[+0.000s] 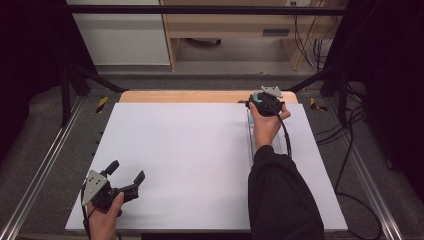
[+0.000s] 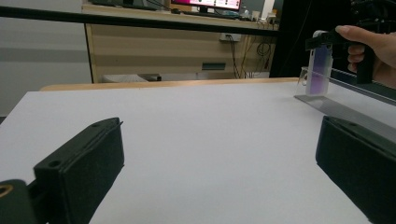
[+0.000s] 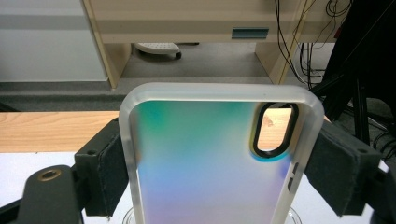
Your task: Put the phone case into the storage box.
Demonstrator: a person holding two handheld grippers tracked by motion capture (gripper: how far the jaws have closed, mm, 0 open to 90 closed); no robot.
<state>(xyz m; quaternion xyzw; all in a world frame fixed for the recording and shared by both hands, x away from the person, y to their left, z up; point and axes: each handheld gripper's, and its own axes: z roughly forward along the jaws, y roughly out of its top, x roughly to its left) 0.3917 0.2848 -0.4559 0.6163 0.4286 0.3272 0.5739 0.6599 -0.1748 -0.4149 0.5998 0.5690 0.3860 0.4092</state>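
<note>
While right fingers clamp phone case (upright), left gape.

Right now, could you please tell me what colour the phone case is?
The phone case shimmers from teal through blue to pink, with a frosted clear rim; the right gripper view shows it best.

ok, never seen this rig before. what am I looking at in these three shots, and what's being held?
No robot here: a person holds a hand-operated two-jaw gripper in each hand, at a table covered by a white sheet. The high view looks down from above the person's side. The other two pictures come from cameras riding on each gripper, looking along its black jaws.

The left gripper sits at the near left corner, jaws open, holding nothing. The right gripper is at the far right, shut on the sides of a phone case, an iridescent one with a frosted rim and a camera cutout. In the left gripper view the case stands upright at the end of a clear tray lying on the sheet.
</note>
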